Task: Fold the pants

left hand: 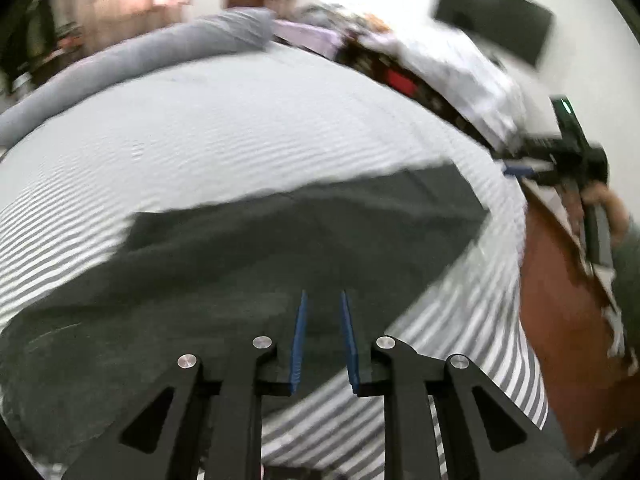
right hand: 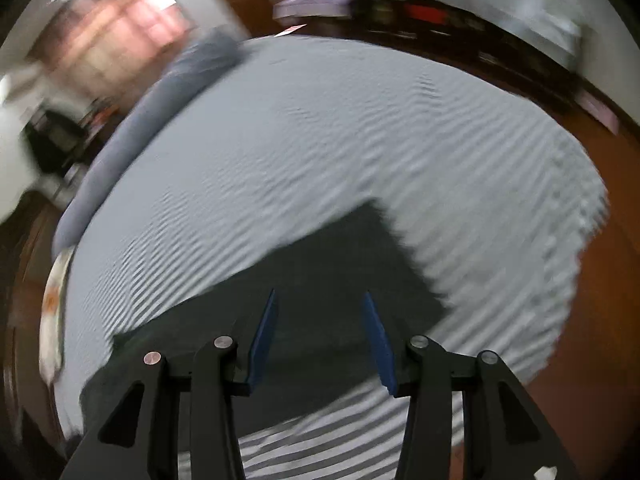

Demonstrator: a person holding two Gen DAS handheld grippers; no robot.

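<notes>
Dark green pants lie flat on a bed with a striped sheet. The left gripper and right gripper hover above them, blue fingers spread, pinching nothing.

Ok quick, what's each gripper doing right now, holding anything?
Left gripper: open a little, nothing between its fingers, above the dark pants.
Right gripper: open wider, holding nothing, also above the pants.
</notes>
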